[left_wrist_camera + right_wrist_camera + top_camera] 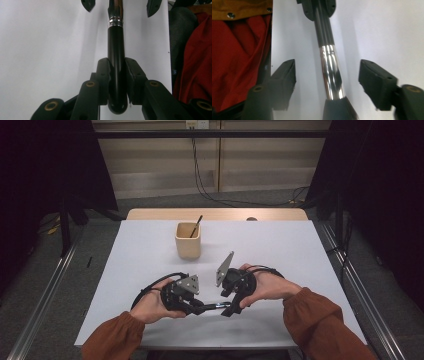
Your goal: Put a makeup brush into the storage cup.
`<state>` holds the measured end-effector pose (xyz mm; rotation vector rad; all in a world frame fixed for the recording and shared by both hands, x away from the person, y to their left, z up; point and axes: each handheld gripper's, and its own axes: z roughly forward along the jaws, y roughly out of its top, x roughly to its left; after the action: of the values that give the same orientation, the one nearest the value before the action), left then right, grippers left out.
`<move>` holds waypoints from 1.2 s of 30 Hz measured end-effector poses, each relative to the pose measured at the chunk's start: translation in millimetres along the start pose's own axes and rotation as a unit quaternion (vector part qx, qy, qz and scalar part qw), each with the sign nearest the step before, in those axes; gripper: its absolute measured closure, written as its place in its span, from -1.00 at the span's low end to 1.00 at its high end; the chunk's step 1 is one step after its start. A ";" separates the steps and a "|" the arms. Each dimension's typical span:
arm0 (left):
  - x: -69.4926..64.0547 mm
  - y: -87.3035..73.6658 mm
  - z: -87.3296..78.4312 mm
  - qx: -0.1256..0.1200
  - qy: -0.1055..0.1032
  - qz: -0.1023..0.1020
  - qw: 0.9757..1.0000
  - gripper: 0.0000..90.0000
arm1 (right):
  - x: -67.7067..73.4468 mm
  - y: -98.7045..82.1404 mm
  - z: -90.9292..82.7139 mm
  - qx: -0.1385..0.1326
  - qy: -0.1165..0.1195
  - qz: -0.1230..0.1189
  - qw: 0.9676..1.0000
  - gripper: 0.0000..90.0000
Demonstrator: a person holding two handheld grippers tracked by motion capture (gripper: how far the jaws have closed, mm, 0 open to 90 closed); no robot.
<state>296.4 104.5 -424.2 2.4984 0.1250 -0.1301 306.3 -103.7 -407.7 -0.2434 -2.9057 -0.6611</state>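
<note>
A brush (215, 306) with a black handle (116, 50), a chrome ferrule (331, 72) and dark bristles (339, 110) lies level just above the white table top, between my two grippers. My left gripper (201, 309) (117, 63) is shut on the rounded end of the handle. Open, my right gripper (227, 310) (329, 75) faces it, one jaw on each side of the ferrule with clear gaps and no contact. The left gripper's jaws on the handle appear far off at the top of the right gripper view.
A wooden cup (188, 241) stands at the middle back of the white table (280, 250), with a thin black stick (195, 226) leaning in it. A rust-coloured sleeve (320, 320) covers each forearm at the table's near edge. Cables trail behind the table.
</note>
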 end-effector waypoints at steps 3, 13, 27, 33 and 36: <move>-0.6 -1.6 -2.8 -0.002 0.002 -0.004 1.000 0.66 | -1.6 -3.9 -3.9 -0.012 -0.012 0.009 1.000 -0.49; -4.5 -16.4 -12.4 -0.016 0.016 -0.025 0.999 0.66 | -3.4 -28.5 -17.7 -0.058 -0.048 0.052 0.996 -0.81; -8.5 -31.8 -21.1 -0.052 0.027 -0.067 0.996 0.66 | 1.1 -52.7 -21.6 -0.114 -0.079 0.083 0.987 -0.94; -8.6 -39.7 -24.4 -0.066 0.038 -0.076 0.994 0.66 | 2.7 -61.9 -18.5 -0.113 -0.082 0.109 0.984 -0.92; -10.8 -44.7 -25.0 -0.076 0.039 -0.082 0.993 0.66 | 4.3 -66.3 -18.9 -0.123 -0.086 0.113 0.982 -0.93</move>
<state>281.9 154.5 -429.2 2.3388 0.3586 -0.0879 291.5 -170.5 -417.5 -0.6804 -2.8853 -1.0010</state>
